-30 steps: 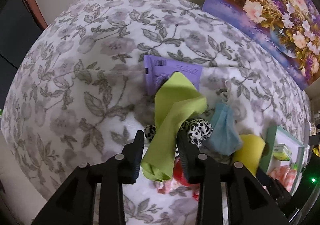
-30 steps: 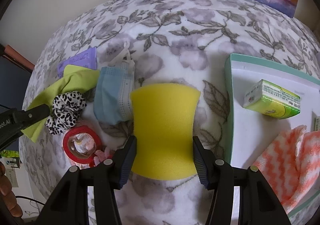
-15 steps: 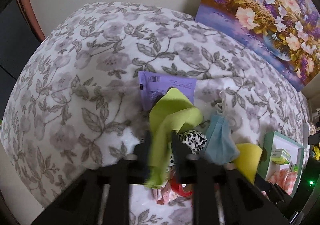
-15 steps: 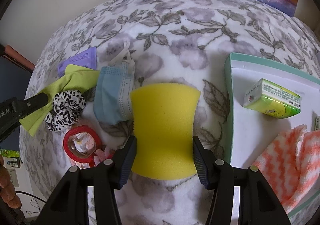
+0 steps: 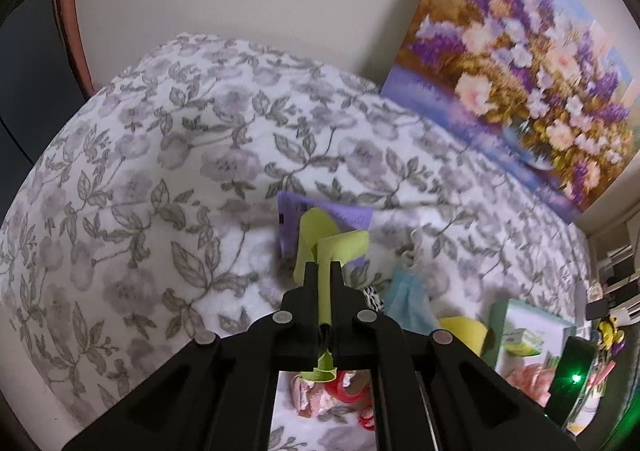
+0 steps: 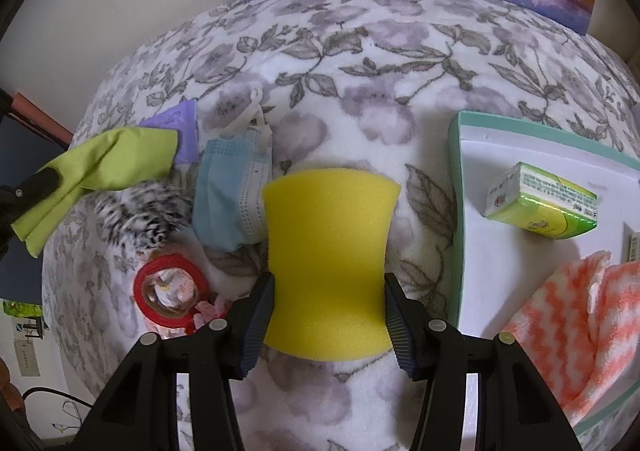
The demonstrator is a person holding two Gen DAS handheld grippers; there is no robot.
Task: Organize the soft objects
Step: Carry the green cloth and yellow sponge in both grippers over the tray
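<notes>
My left gripper is shut on a lime green cloth and holds it lifted off the floral blanket; the cloth also shows in the right wrist view, pinched by that gripper at the far left. My right gripper is shut on a yellow sponge, squeezing its sides inward. A blue face mask, a leopard scrunchie and a purple packet lie left of the sponge. The sponge shows small in the left wrist view.
A green-rimmed white tray at the right holds a green tissue pack and an orange-white towel. A red tape roll lies by pink fabric. A flower painting leans on the wall behind.
My left gripper closed on the green cloth and lifted it up off the pile. My right gripper stayed still, gripping the sponge.
</notes>
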